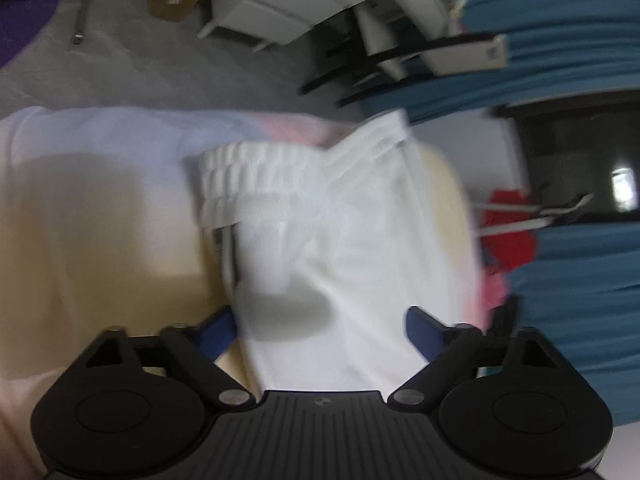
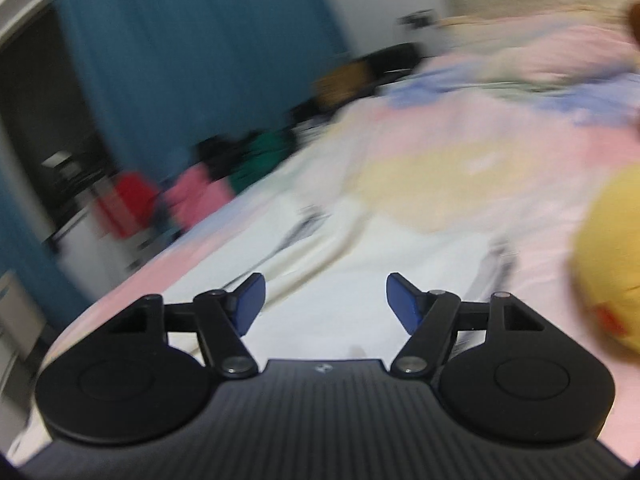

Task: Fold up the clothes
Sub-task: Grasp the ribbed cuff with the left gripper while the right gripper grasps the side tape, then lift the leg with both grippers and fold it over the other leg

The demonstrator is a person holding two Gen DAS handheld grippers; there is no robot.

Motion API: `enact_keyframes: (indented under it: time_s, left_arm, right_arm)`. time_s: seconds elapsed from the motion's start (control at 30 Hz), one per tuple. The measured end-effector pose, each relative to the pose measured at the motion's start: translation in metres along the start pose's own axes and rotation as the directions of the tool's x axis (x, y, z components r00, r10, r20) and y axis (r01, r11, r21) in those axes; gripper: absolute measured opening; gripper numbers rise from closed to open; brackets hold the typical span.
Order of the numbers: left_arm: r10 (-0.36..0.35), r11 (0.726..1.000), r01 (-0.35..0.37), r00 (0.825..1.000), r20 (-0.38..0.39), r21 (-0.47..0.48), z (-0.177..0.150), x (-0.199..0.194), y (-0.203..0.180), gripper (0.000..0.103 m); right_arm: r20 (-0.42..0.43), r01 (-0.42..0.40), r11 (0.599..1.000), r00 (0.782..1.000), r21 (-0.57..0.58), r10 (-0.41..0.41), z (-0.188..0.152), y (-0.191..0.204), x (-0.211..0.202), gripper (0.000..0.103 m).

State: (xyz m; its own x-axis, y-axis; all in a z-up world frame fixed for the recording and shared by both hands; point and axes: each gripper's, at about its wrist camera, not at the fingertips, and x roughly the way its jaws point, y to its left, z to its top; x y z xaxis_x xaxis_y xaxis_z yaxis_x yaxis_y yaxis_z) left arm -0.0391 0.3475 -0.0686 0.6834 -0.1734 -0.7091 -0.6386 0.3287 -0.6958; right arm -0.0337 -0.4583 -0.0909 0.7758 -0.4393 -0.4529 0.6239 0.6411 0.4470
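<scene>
Your left tongs (image 1: pixel 320 328) stand released, blue pads straddling the near end of the white fabric shorts with the ribbed elastic waistband (image 1: pixel 320 216), which lie on the pastel pink, yellow and blue bedspread (image 1: pixel 100 200), long axis running away from you. Your right tongs (image 2: pixel 325 300) also gape, empty, above the same white cloth. Motion blur hides hems and edges; contact is unclear.

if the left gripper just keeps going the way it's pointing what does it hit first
Most likely the white garment lying on the bed: it fills the space between and ahead of the left gripper's open jaws. Blur hides how close it is.
</scene>
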Motion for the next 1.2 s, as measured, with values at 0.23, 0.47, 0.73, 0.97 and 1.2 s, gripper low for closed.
enact_keyframes:
  time_s: [0.23,0.47,0.73,0.97,1.2]
  left_arm:
    - [-0.018,1.000,0.018,0.999,-0.035,0.003,0.005,0.015,0.000,0.085]
    - [-0.174,0.984,0.173,0.984,-0.046,-0.031,0.003,0.024,0.001,0.084]
    - [-0.105,0.993,0.103,0.994,-0.042,-0.048,0.003,0.045,-0.003,0.019]
    - [-0.237,0.970,0.232,0.969,0.069,0.072,-0.002,0.005,-0.019,0.010]
    - [-0.313,0.942,0.298,0.946,0.083,0.155,0.008,-0.025,-0.060,0.010]
  right_arm:
    - [-0.174,0.209,0.896,0.973,0.392,-0.151,-0.009,-0.081,0.030,0.072]
    - [-0.300,0.169,0.867,0.954,0.470,-0.024,-0.029,-0.092,0.087,0.072]
    - [-0.193,0.114,0.907,0.980,0.407,-0.036,-0.025,-0.092,0.099,0.012]
    - [-0.021,0.001,0.926,1.000,0.377,0.007,-0.001,-0.081,0.054,0.011]
    - [0.099,-0.077,0.962,0.994,0.261,0.053,0.041,-0.047,0.027,0.011]
